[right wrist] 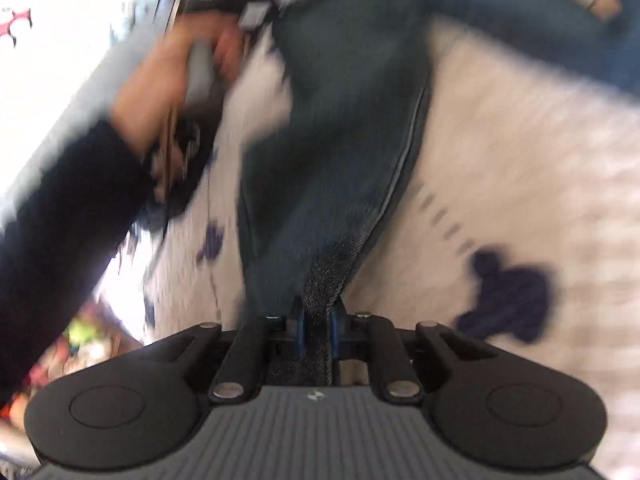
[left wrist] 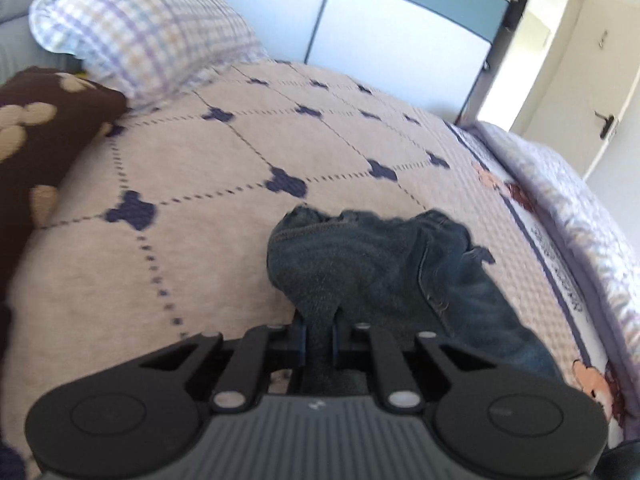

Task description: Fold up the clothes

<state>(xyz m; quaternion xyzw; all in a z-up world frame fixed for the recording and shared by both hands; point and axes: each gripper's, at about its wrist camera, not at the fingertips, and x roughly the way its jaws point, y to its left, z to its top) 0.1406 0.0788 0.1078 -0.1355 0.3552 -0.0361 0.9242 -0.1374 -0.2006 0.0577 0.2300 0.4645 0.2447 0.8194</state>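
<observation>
1. On the bed (left wrist: 224,168), atop a beige quilt with dark clover marks, lies the task's garment — a pair of dark blue jeans (left wrist: 384,264), bunched and partly lifted.
2. Left tongs (left wrist: 319,338) are pinching a thick fold of the jeans; the cloth fills the narrow gap between the blue pads.
3. Right tongs (right wrist: 319,334) likewise pinch a seamed edge of the denim (right wrist: 336,160), which stretches away toward the person's other hand (right wrist: 188,64) and dark sleeve (right wrist: 68,208).
4. Two grips at separate points likely serve to pull the fabric taut — so it can be spread flat before folding.
5. A checked pillow (left wrist: 144,36) sits at the bed's far corner, well apart.
</observation>
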